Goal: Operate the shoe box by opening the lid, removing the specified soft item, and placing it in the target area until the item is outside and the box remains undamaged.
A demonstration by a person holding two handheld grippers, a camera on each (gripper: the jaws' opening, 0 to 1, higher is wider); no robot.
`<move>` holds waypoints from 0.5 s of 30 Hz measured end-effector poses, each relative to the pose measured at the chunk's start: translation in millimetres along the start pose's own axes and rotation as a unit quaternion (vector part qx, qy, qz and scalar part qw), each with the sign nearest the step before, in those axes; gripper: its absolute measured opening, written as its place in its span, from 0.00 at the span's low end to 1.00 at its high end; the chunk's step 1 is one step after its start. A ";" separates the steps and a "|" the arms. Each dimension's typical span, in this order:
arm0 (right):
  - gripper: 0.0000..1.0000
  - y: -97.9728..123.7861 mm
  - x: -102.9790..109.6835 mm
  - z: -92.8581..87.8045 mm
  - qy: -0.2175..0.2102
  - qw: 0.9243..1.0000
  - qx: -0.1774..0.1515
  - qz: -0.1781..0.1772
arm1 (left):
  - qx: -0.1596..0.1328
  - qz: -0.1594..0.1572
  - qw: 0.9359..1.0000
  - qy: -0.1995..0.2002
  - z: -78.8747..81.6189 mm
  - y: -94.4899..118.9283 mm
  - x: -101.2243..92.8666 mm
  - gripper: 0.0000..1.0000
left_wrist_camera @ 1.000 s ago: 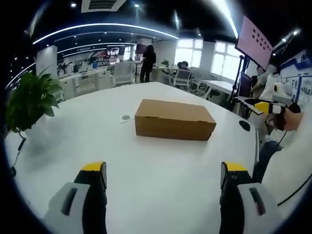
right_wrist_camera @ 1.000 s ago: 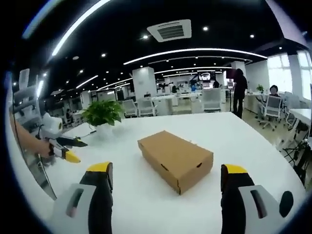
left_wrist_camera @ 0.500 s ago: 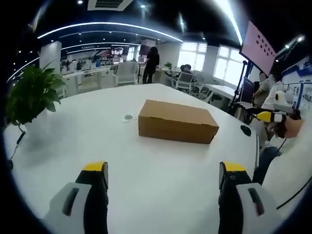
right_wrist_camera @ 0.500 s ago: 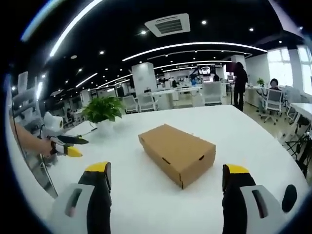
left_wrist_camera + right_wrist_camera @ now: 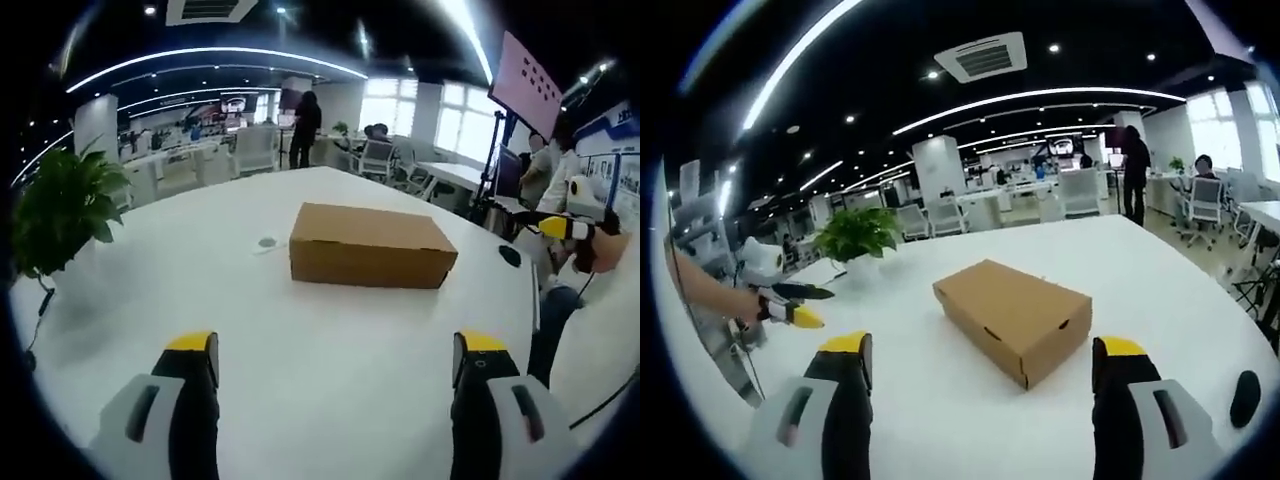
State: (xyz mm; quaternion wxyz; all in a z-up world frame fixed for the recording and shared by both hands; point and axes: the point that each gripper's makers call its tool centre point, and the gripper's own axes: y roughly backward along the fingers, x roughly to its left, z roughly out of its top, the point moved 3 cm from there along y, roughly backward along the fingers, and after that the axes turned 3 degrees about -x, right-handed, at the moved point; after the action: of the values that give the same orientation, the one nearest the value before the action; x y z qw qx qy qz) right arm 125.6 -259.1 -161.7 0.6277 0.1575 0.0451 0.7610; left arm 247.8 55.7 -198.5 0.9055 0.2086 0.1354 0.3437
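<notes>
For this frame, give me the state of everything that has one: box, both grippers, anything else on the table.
Shoe box: lid shut, flat on the white table, untouched.
Left gripper: jaws open, holding nothing, short of the box.
Right gripper: jaws open, holding nothing, short of the box.
Potted plant: upright on the table, apart from the box.

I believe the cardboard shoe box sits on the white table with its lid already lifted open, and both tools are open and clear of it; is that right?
Not quite: the shoe box has its lid closed, as the right gripper view shows. The rest holds: it sits on the white table, and the left tool and right tool are open and clear of it.
</notes>
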 end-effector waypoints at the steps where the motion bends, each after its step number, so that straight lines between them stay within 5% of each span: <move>1: 0.92 -0.5 1.7 -0.7 0.003 1.000 0.003 0.003 | -0.003 0.003 1.000 -0.005 1.8 -0.1 1.0 0.99; 6: 0.90 -1.9 3.2 -6.4 0.022 0.999 0.025 0.002 | -0.024 0.015 1.000 -0.013 12.2 -0.8 4.4 0.96; 15: 0.93 -3.2 5.1 -3.9 0.004 1.000 0.017 0.012 | -0.011 -0.004 0.999 -0.034 13.0 -8.6 1.5 0.95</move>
State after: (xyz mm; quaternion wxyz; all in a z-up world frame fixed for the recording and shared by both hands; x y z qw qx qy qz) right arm 126.6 -252.9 -165.3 0.6155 0.1655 0.0583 0.7683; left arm 258.8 47.1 -191.3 0.9132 0.2099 0.1018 0.3342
